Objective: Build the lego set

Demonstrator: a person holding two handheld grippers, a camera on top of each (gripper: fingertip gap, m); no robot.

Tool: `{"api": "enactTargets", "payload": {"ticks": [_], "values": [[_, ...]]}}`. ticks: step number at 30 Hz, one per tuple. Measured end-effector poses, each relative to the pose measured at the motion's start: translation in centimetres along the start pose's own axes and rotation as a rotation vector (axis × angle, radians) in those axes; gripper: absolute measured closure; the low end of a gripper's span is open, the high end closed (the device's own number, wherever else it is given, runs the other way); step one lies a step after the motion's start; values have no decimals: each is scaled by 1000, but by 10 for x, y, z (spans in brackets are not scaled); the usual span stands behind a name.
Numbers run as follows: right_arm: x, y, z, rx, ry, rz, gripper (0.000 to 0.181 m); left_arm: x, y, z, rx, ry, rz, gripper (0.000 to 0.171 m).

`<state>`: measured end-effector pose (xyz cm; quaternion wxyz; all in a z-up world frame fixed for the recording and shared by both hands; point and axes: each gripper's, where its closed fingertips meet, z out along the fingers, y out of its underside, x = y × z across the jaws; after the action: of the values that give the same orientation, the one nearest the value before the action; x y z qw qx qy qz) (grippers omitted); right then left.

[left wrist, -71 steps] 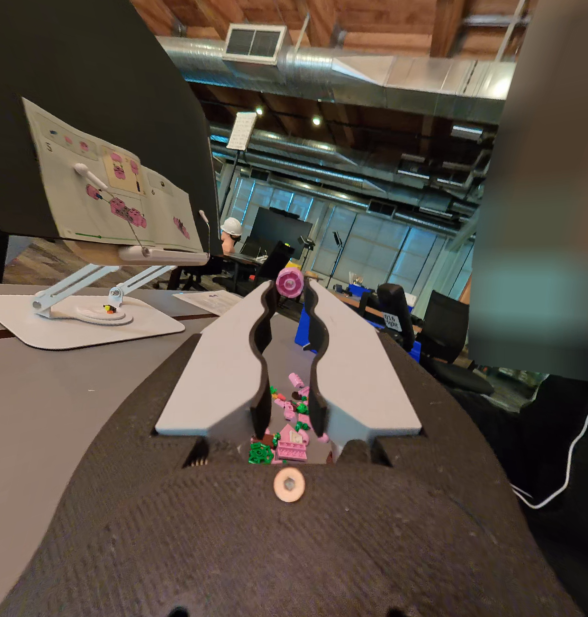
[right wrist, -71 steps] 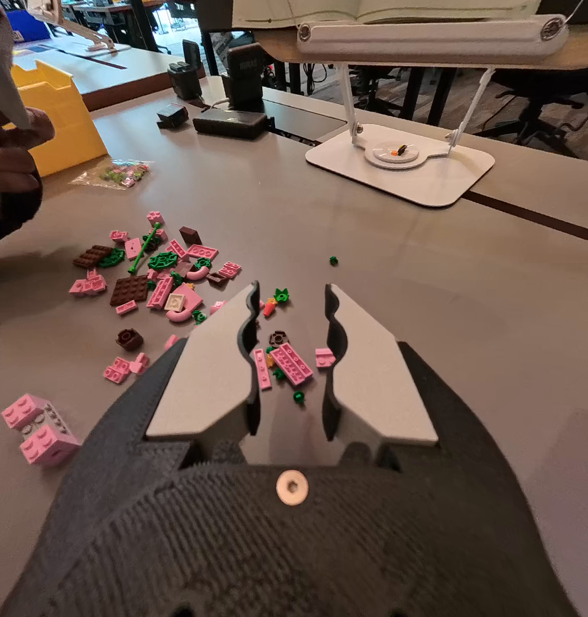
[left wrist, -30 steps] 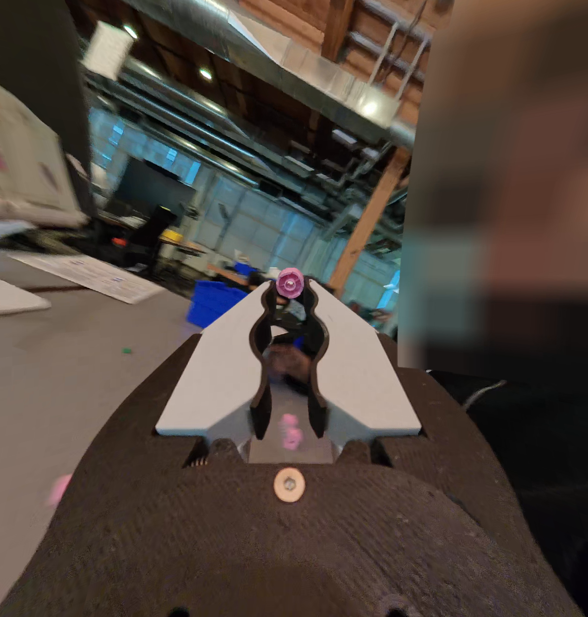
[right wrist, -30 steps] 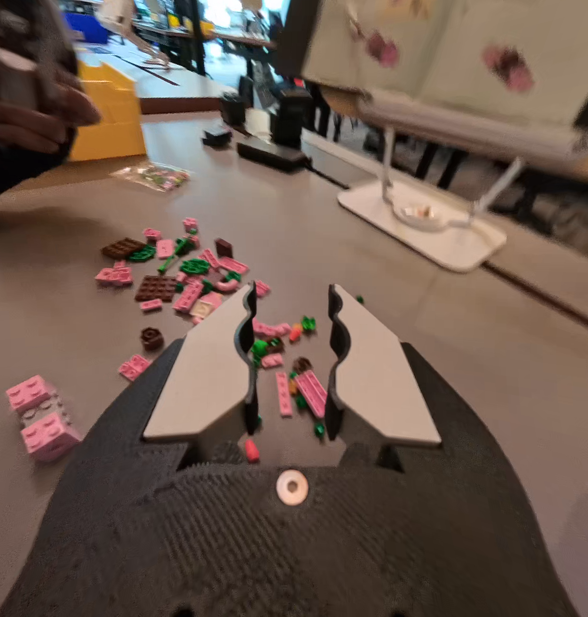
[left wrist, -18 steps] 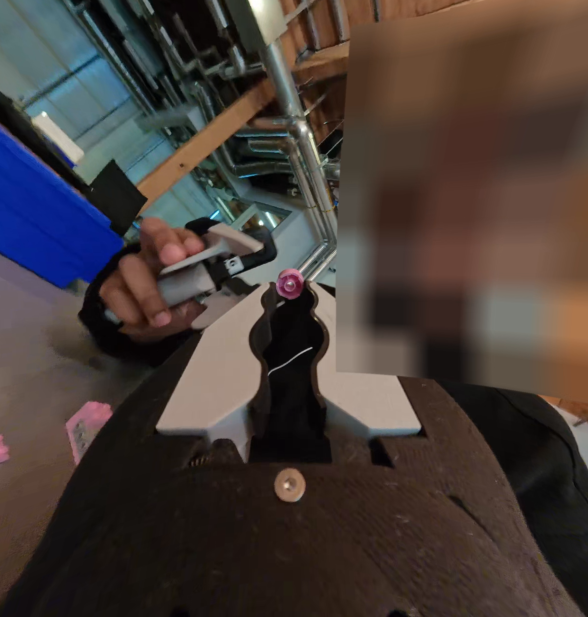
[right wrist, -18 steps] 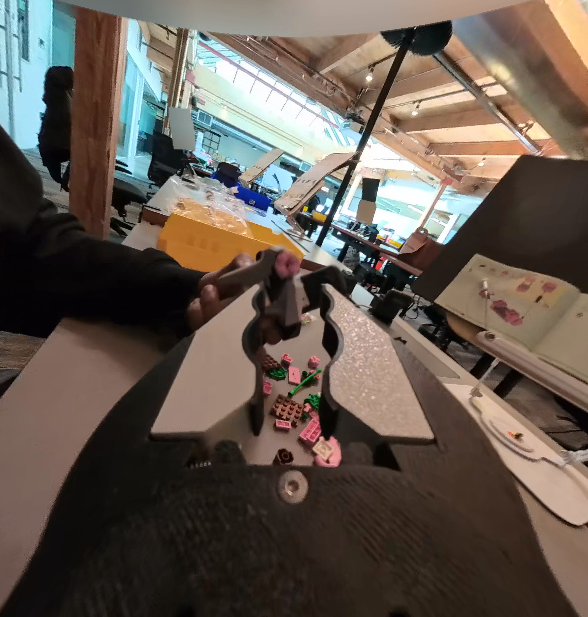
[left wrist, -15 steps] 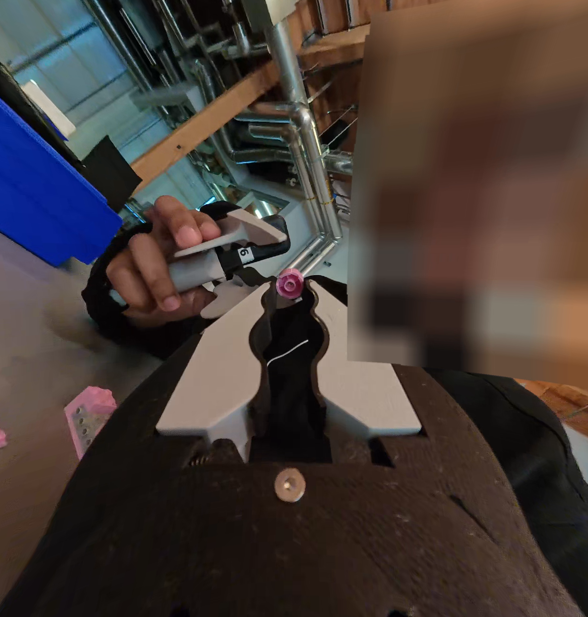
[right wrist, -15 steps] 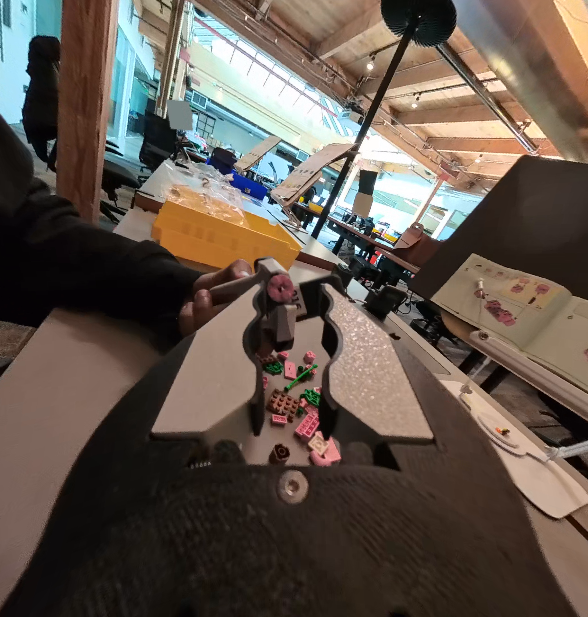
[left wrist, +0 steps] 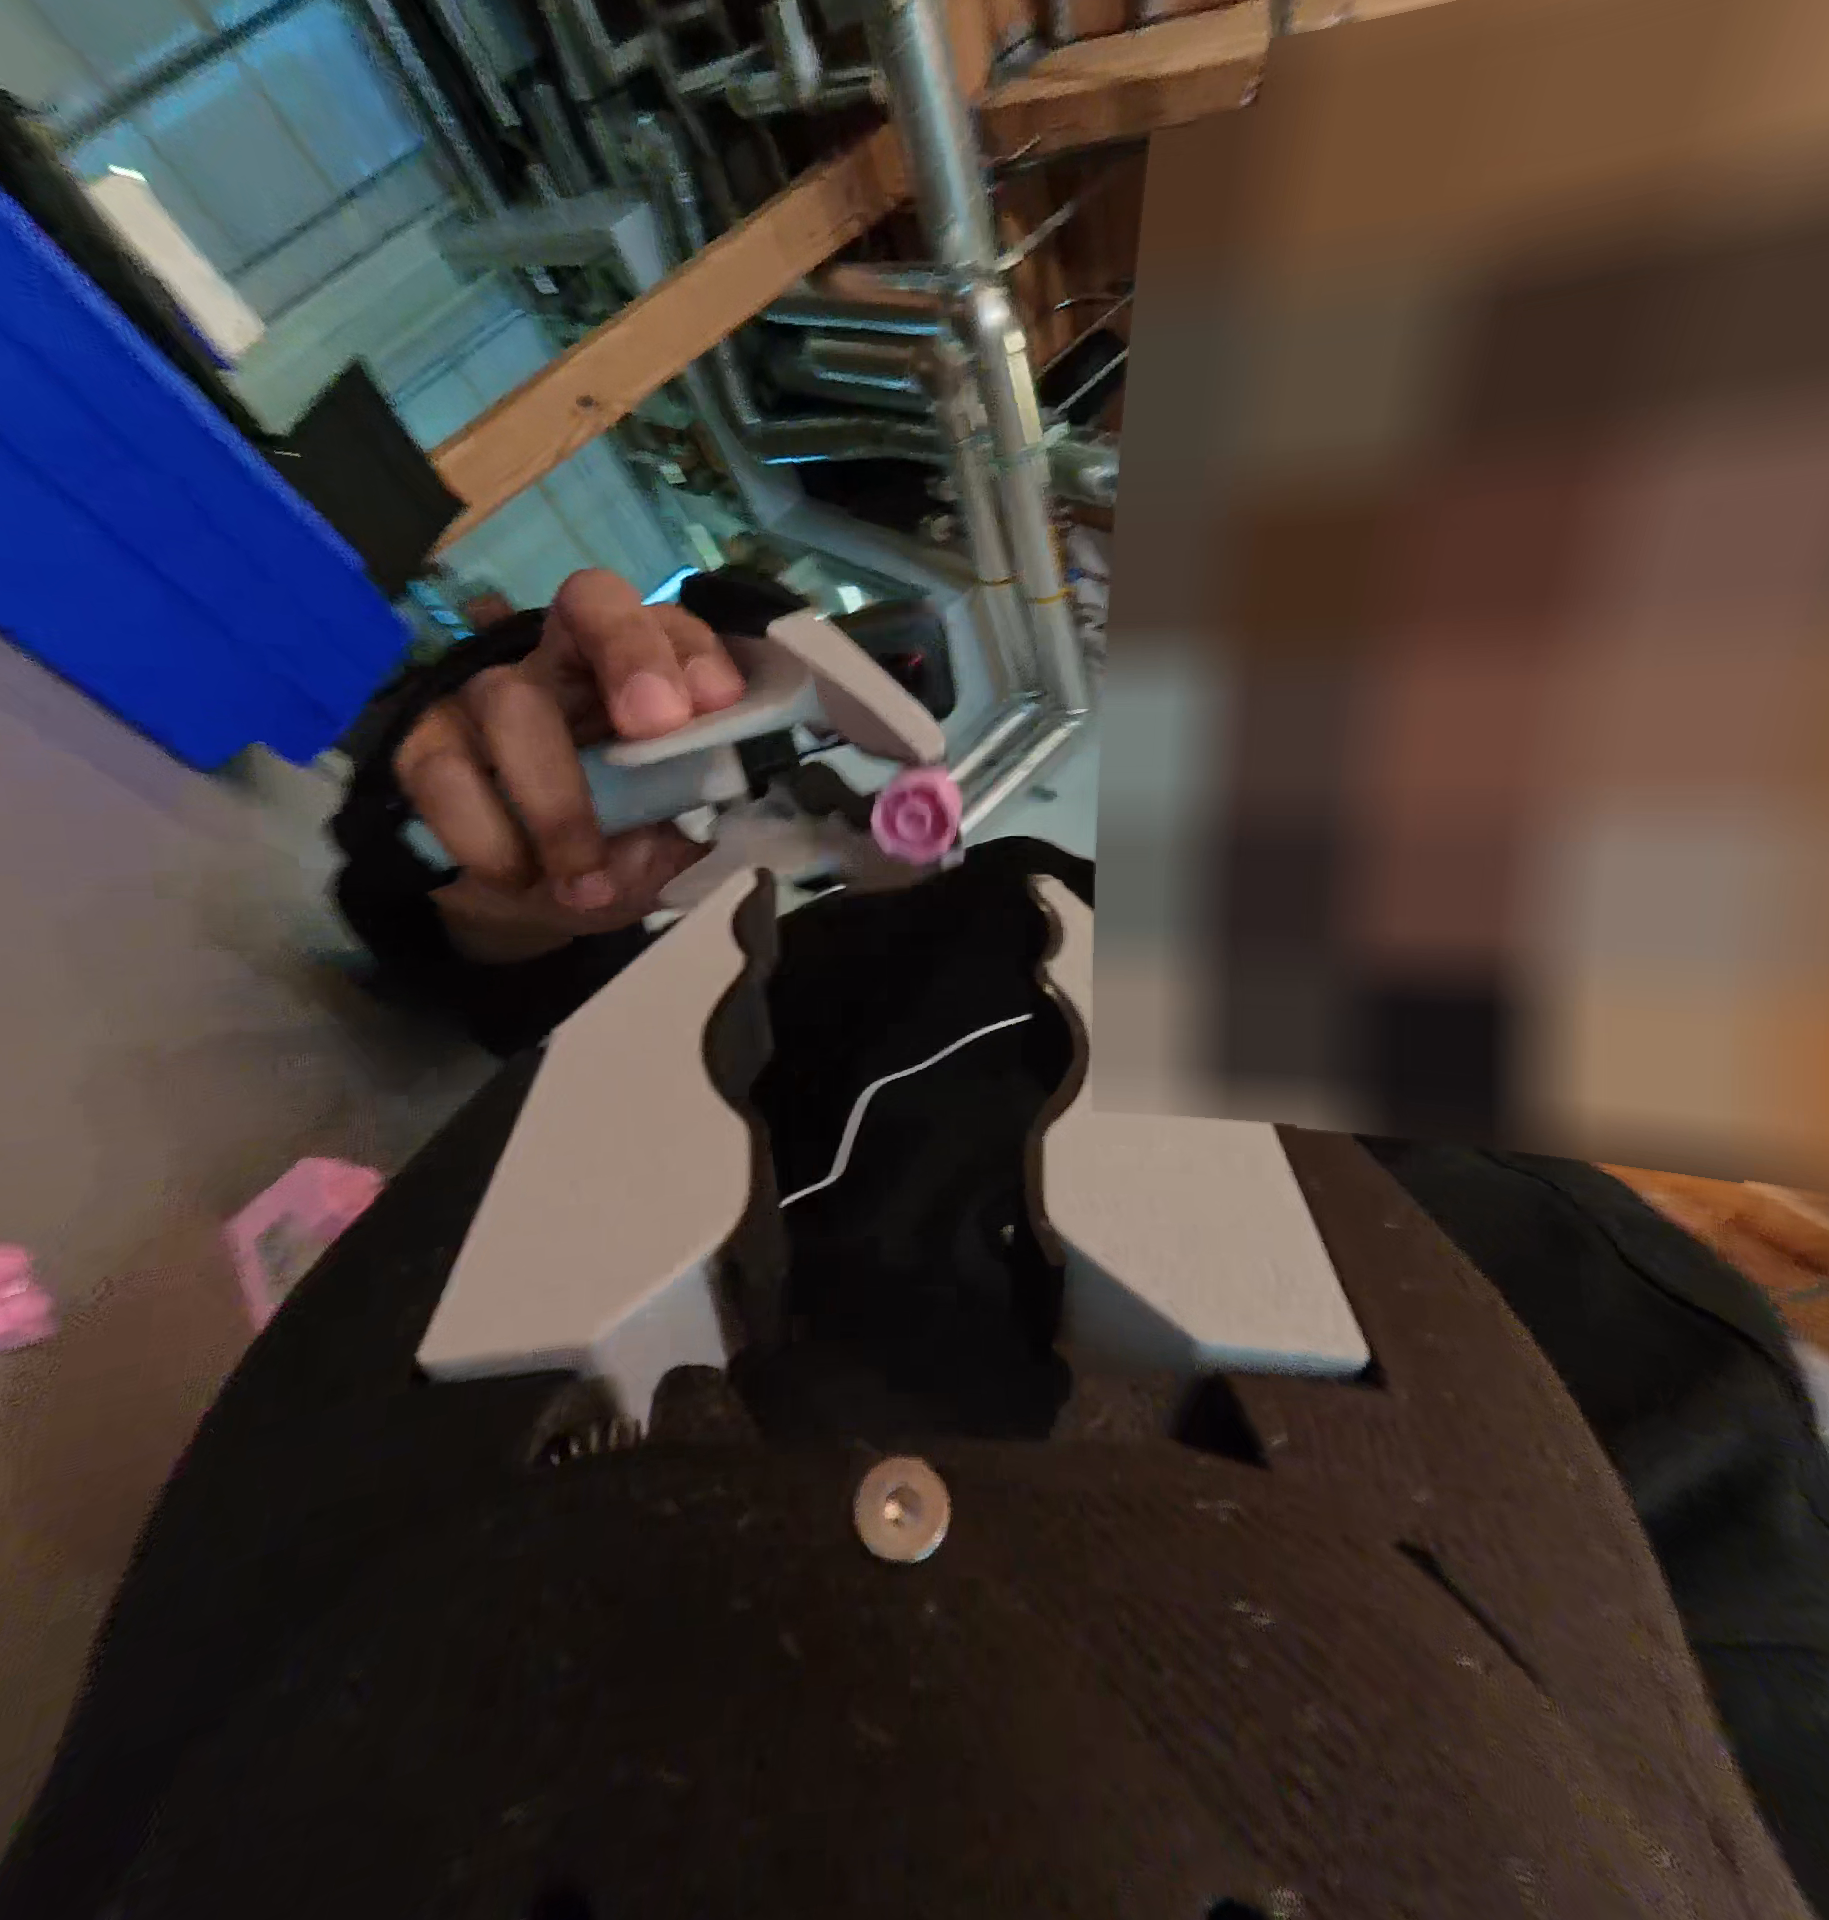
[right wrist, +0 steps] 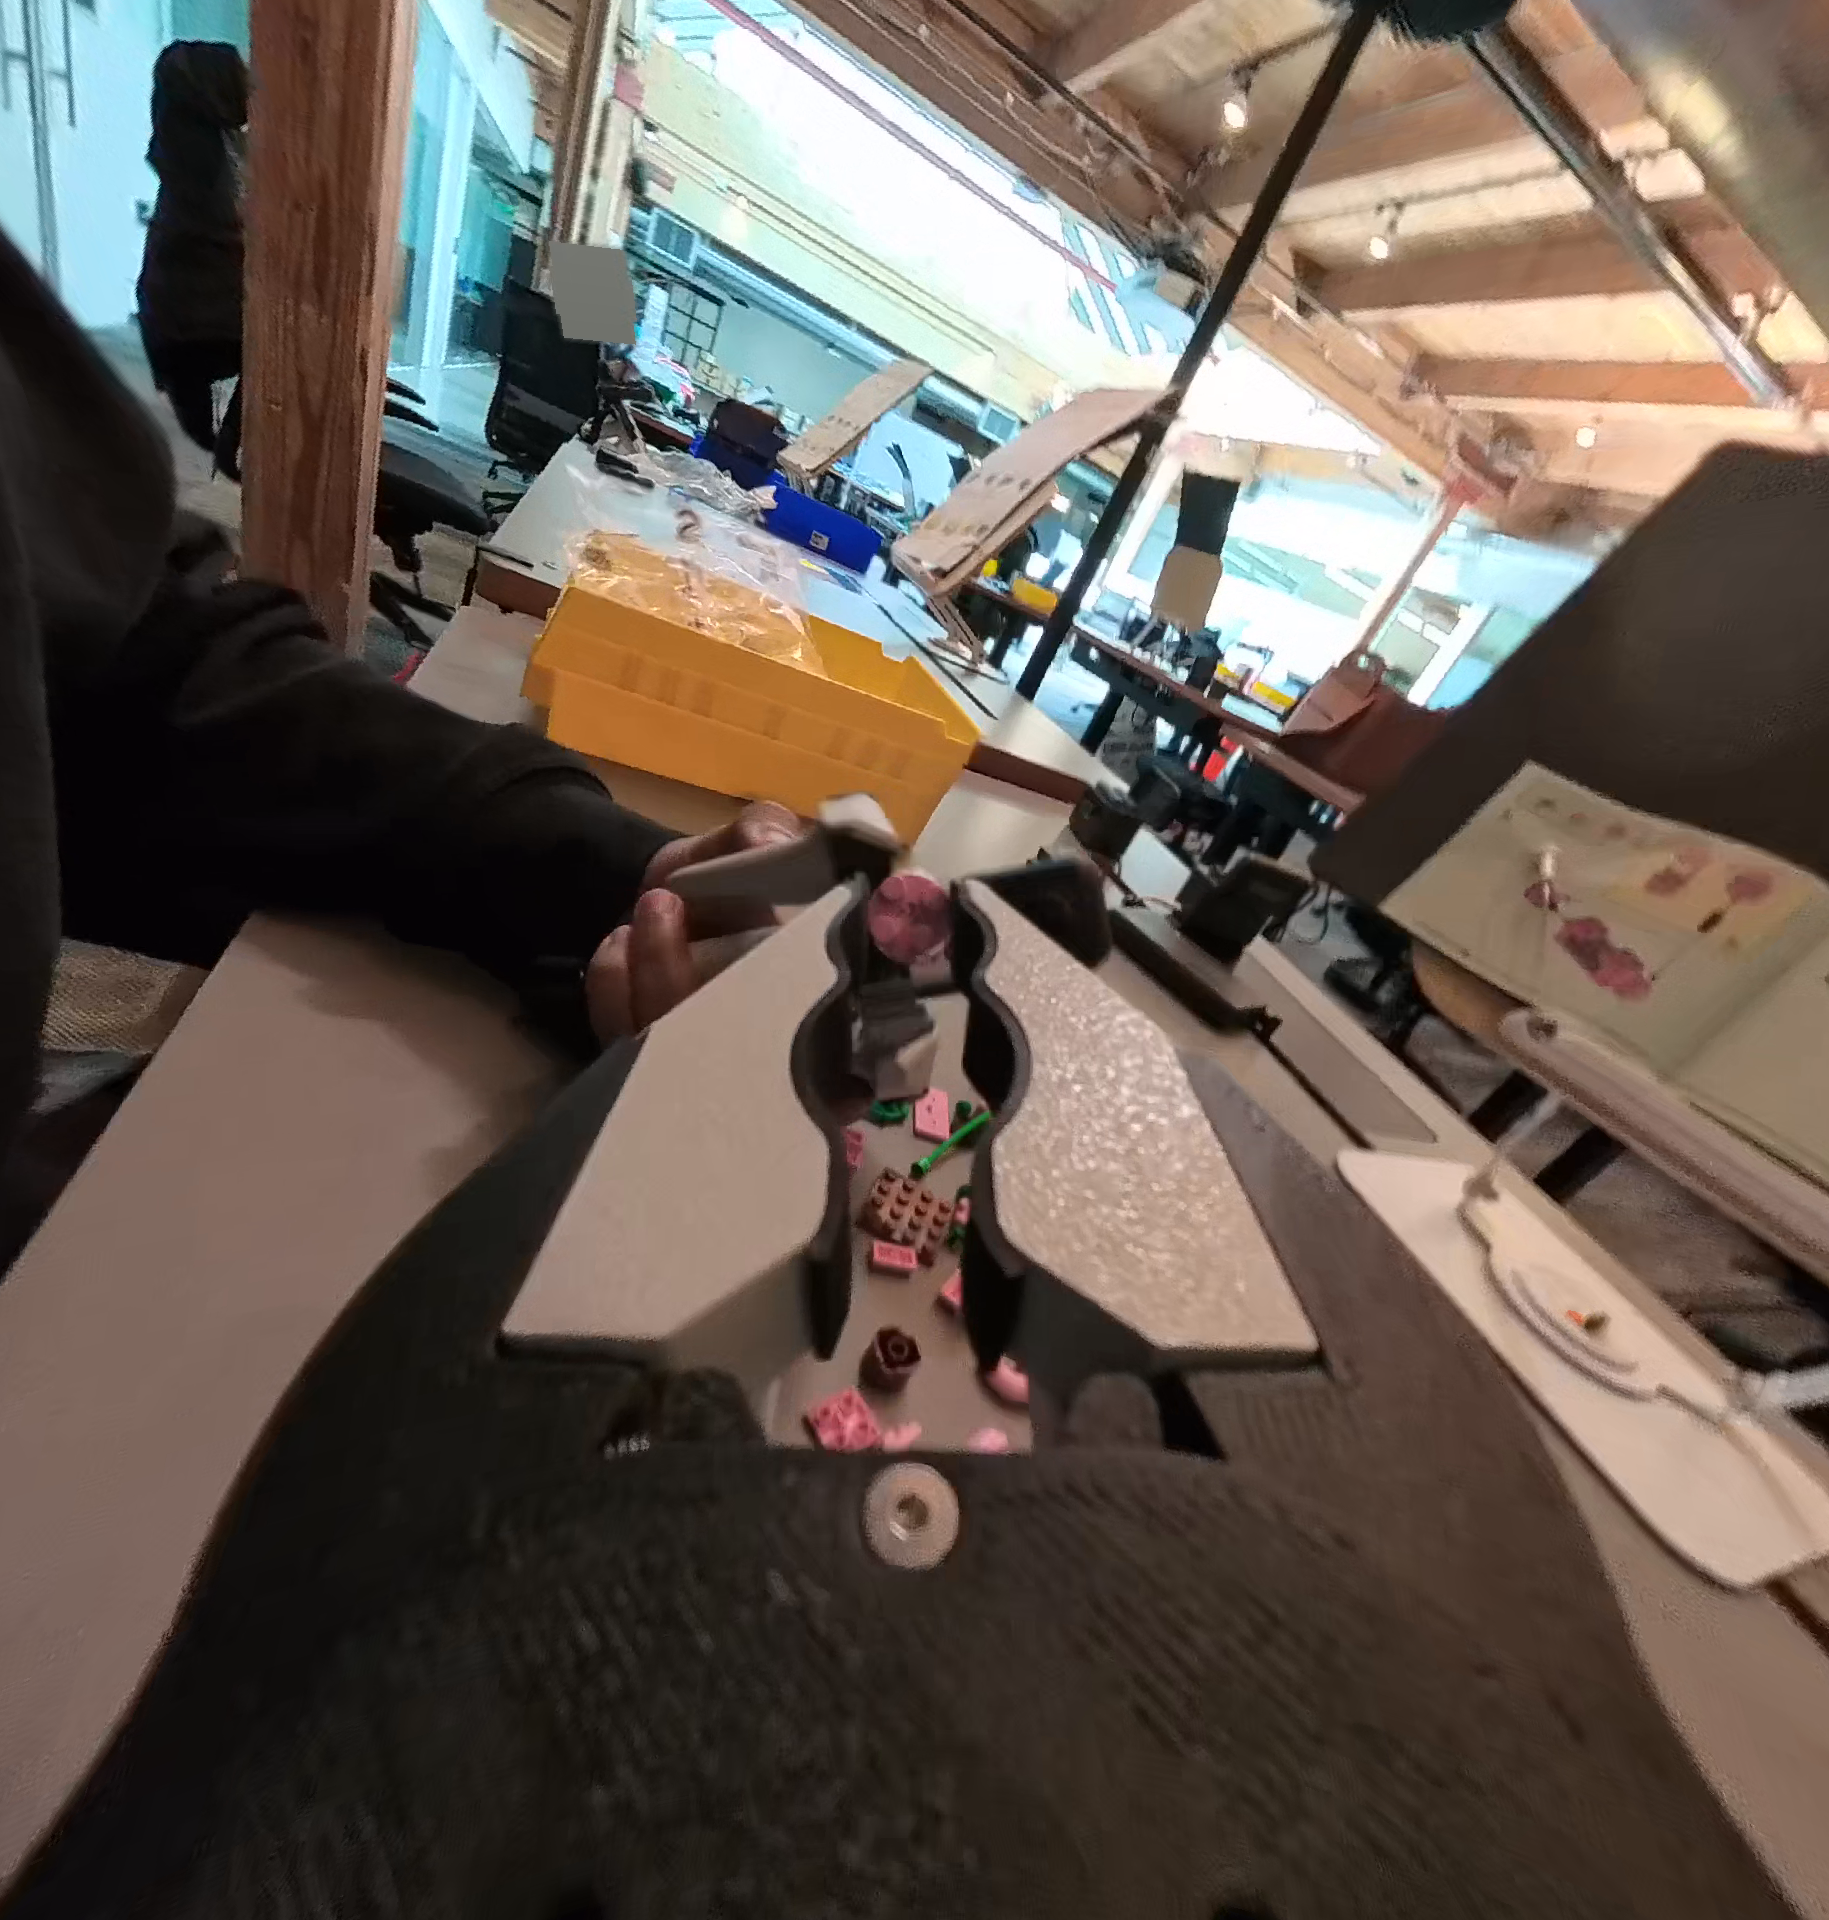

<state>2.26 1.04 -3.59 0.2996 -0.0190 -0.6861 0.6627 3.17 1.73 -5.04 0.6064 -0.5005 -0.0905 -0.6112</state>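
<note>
A small pink rose piece [left wrist: 915,821] is held in the air above the grey table [right wrist: 266,1143]. My right gripper [right wrist: 907,894] is shut on the pink rose piece [right wrist: 905,914] at its fingertips. My left gripper [left wrist: 899,894] is open, its jaws spread just below and to either side of the rose, not touching it. The two grippers face each other tip to tip. In the left wrist view a hand [left wrist: 536,790] holds the right gripper, whose grey fingers [left wrist: 858,696] reach the rose. Loose pink, green and brown pieces [right wrist: 905,1210] lie on the table below.
A yellow bin [right wrist: 744,707] holding a plastic bag stands at the far left of the table. An instruction booklet [right wrist: 1616,935] rests on a white stand [right wrist: 1575,1382] to the right. Two pink bricks [left wrist: 297,1236] lie on the table. A dark sleeve [right wrist: 266,748] crosses the left.
The grippers swung up to face each other. The left gripper, which held the rose, has opened. The right gripper's jaws have closed around the rose.
</note>
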Motion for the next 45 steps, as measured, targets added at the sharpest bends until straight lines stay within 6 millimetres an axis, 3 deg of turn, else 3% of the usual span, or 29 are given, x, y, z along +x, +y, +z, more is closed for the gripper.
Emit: {"api": "enactTargets", "payload": {"ticks": [1,4,5,8,9,12,16,21,22,25,30,31,33,35,37,39,41,45], "values": [[8,-1,-7,-14,18,44,168,-2,0,-2,-12,-52,50,120],[41,21,-43,-164,160,215,168,-2,-9,-13,-5,-203,243,118],[48,41,-58,-278,207,296,168,0,-15,-18,11,-242,306,118],[43,119,-116,-736,317,539,167,10,-33,-30,84,-317,441,122],[38,133,-130,-803,329,588,167,14,-37,-32,105,-321,465,127],[27,149,-146,-863,334,703,167,15,-42,-38,130,-342,500,133],[23,168,-160,-992,357,697,167,2,-41,-42,100,-424,533,134],[23,168,-159,-996,351,687,166,4,-45,-50,89,-526,616,131],[26,165,-158,-975,361,675,152,8,-49,-54,95,-561,653,130],[34,147,-149,-857,371,649,127,22,-61,-74,142,-707,817,129],[47,119,-133,-677,403,564,124,20,-68,-117,138,-1046,965,122],[48,116,-130,-654,409,539,124,15,-69,-132,109,-1181,981,123],[52,109,-126,-603,423,490,127,4,-73,-187,2,-1578,966,134],[54,103,-117,-506,430,467,134,6,-74,-242,-130,-1927,938,132],[54,95,-107,-364,430,486,138,12,-69,-285,-213,-2167,869,127],[50,93,-99,-266,410,525,140,6,-57,-309,-267,-2250,743,107],[49,90,-98,-275,394,493,139,-4,-46,-325,-279,-2271,627,92],[52,92,-104,-318,461,361,144,3,-48,-339,-196,-2304,597,96]]}}
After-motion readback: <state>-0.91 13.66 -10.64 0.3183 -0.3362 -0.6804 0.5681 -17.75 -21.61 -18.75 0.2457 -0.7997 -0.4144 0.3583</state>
